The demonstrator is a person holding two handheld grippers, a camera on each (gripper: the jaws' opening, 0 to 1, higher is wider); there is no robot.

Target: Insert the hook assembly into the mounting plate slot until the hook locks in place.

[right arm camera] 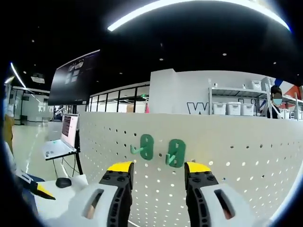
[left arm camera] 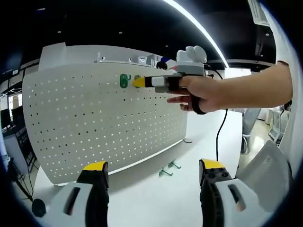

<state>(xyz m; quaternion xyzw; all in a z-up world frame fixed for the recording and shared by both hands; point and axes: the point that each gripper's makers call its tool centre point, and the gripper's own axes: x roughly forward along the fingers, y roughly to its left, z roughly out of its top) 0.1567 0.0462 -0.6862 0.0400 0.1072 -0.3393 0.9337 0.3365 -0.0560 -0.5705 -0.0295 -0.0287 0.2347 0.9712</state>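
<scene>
While the left tool (left arm camera: 154, 177) hangs low over the white worktop (left arm camera: 156, 198) with its yellow-tipped jaws spread wide and nothing between them, the right tool (left arm camera: 138, 82) shows in the left gripper view raised against the upper part of the white pegboard (left arm camera: 104, 118), a hand (left arm camera: 201, 92) wrapped around its body. Its yellow tip sits right at a green hook (left arm camera: 124, 81) mounted on the board; a second green piece beside it is mostly hidden by the tip. Two more green hooks (left arm camera: 169, 169) lie loose on the worktop near the foot of the board.

From the right gripper view, the right tool (right arm camera: 156, 169) has its jaws parted, empty, close in front of the pegboard (right arm camera: 227, 161). Two green hooks hang side by side on the board: the left hook (right arm camera: 144, 147) and the right hook (right arm camera: 175, 153), both just above the jaw tips. Whether either is fully locked into its holes is hard to judge at this angle. An open laptop (right arm camera: 60, 139) stands on a stand to the left.
</scene>
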